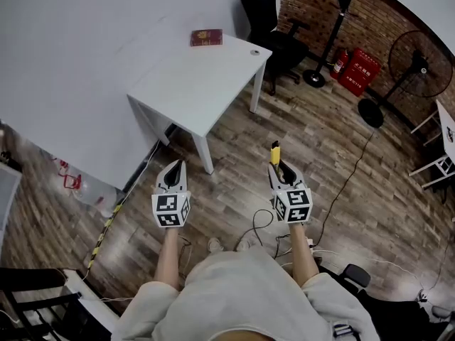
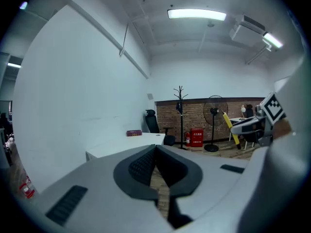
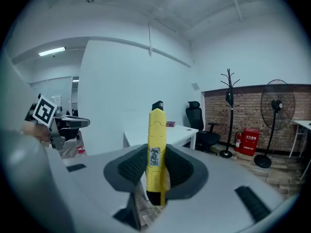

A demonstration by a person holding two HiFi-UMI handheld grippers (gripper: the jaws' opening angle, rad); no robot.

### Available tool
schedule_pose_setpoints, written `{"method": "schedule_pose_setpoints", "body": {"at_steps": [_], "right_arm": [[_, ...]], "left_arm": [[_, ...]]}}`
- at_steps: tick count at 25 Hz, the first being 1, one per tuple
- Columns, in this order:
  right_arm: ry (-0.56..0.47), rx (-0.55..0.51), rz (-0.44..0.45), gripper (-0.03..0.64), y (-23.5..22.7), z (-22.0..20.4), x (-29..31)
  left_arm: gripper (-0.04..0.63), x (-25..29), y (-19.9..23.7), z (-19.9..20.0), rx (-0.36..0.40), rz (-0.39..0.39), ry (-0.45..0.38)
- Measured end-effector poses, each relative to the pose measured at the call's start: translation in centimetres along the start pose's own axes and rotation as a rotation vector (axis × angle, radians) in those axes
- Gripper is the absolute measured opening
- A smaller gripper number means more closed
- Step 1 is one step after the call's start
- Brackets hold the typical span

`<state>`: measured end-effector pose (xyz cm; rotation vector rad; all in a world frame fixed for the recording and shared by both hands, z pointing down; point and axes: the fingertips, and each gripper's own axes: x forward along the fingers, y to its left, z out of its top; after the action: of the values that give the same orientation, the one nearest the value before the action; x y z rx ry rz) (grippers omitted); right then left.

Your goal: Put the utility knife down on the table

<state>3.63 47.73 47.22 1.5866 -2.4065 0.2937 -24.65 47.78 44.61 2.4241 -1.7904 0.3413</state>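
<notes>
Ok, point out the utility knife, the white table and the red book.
utility knife [image 3: 157, 140], right gripper view, on its yellow body.
white table [image 1: 202, 80], head view, on the bare top.
red book [image 1: 206, 38], head view, on the middle of its cover.

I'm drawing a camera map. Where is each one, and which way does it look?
Head view: on the head, looking down at arms, left tool, right tool.
Left gripper view: on the left tool, along its shut, empty jaws.
Right gripper view: on the right tool, along jaws gripping the utility knife.
All share the white table.
</notes>
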Motion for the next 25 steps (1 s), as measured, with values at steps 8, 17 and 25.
{"method": "schedule_pose_setpoints", "body": {"at_steps": [8, 17, 25], "right_arm": [[-0.007, 0.015, 0.031, 0.110, -1.5, -0.4, -0.4], [-0.005, 0.002, 0.052, 0.110, -4.7, -1.0, 0.2], [0.006, -0.010, 0.071, 0.110, -5.6, -1.1, 2.5]], "left_arm": [[0.006, 0.7, -2.3, -0.1, 0.003, 0.008, 0.010], [0.006, 3.1, -5.6, -0.2, 0.005, 0.011, 0.012], [0.006, 5.8, -5.3, -0.7, -0.002, 0.012, 0.018]]}}
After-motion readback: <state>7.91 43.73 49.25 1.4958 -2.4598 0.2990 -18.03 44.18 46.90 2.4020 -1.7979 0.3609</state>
